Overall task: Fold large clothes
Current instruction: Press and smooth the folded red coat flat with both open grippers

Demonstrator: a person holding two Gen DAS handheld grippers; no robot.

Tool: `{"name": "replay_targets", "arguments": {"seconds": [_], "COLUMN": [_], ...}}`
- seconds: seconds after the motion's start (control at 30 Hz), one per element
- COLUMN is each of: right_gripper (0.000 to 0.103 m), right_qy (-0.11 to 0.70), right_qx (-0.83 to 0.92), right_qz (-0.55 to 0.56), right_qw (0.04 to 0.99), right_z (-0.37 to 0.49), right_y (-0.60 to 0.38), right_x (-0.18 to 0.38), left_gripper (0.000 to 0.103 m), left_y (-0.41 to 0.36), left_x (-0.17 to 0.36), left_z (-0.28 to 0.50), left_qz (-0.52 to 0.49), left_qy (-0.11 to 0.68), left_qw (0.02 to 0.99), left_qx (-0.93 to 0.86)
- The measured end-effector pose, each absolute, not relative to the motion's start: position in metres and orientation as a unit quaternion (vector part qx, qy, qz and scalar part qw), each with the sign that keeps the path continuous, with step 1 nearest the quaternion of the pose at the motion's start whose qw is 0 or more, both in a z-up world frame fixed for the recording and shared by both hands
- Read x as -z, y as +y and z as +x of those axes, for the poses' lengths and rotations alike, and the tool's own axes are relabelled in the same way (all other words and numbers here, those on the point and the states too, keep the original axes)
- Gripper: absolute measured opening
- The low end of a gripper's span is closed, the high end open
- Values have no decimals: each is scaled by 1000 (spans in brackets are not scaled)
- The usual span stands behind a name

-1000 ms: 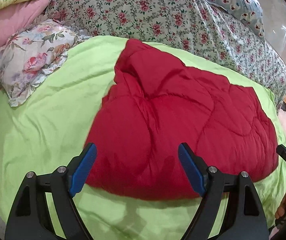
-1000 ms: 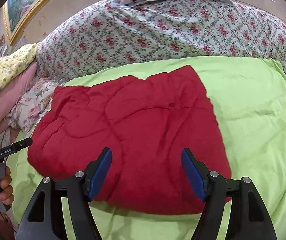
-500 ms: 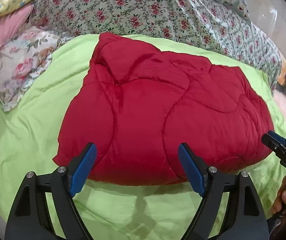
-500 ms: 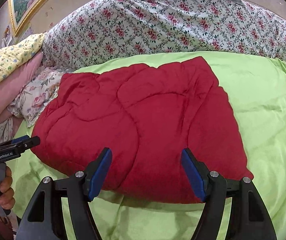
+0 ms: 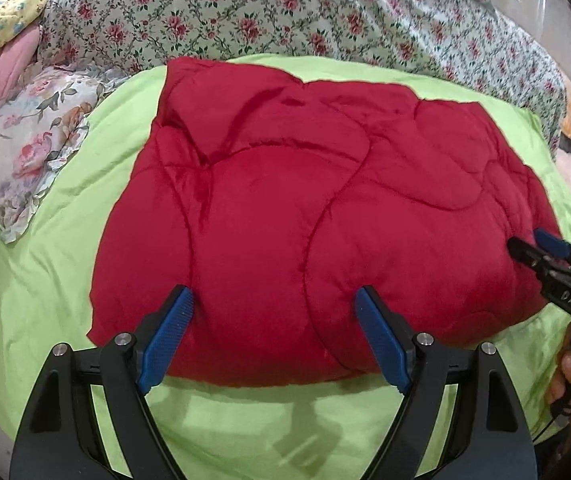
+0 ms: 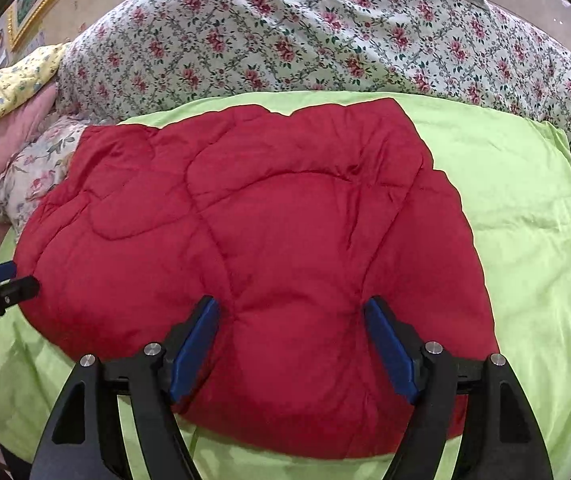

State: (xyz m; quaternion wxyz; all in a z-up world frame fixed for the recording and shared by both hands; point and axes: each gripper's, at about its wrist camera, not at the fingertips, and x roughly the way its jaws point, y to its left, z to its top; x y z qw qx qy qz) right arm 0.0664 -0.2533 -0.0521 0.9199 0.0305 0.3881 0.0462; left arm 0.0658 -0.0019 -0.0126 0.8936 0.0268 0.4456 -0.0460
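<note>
Both tools have come closer to the red quilted garment (image 5: 317, 224) than a second ago, so it now fills more of each view and its near edge sits between the fingers. From the left wrist, the left tool (image 5: 273, 332) is spread wide, its blue pads (image 5: 167, 336) over the garment's near hem, with nothing pinched. The right tool (image 6: 291, 342) is likewise spread, hovering above the red padding near its front right corner, gripping nothing. That garment lies folded into a rough rectangle on a lime green sheet (image 5: 57, 264) covering the bed. A floral pillow (image 5: 25, 152) rests off the garment's left side, and a rose-patterned quilt (image 6: 305, 36) is heaped behind it. Each tool appears at the edge of the other's view, beside the garment's ends.
</note>
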Motion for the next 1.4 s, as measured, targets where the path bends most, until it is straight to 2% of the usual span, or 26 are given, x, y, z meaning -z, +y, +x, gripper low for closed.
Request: {"name": "replay_targets", "arguments": {"seconds": [0.17, 0.3, 0.6, 0.73, 0.93, 1.4], "right_gripper": [78, 79, 79, 80, 80, 82], "right_qy": [392, 390, 370, 351, 387, 382], "right_qx": [-38, -33, -29, -61, -62, -15], "right_qz": [30, 31, 57, 34, -9, 15], "right_qw": [919, 920, 927, 934, 920, 924], "right_z": [73, 75, 66, 57, 73, 98], "right_y": [-253, -253, -251, -228, -202, -230], "right_x": [55, 57, 34, 17, 41, 67], "left_gripper": [98, 103, 103, 103, 103, 103], "left_y": [-1, 6, 7, 8, 10, 10], "left_x": [21, 28, 34, 35, 36, 38], "left_z": [77, 86, 94, 95, 98, 99], "left_qz": [29, 16, 15, 14, 11, 16], "left_qy": [446, 450, 452, 451, 451, 445], "left_qw": [894, 892, 892, 892, 892, 895], "left_qx": [35, 33, 27, 28, 31, 29]}}
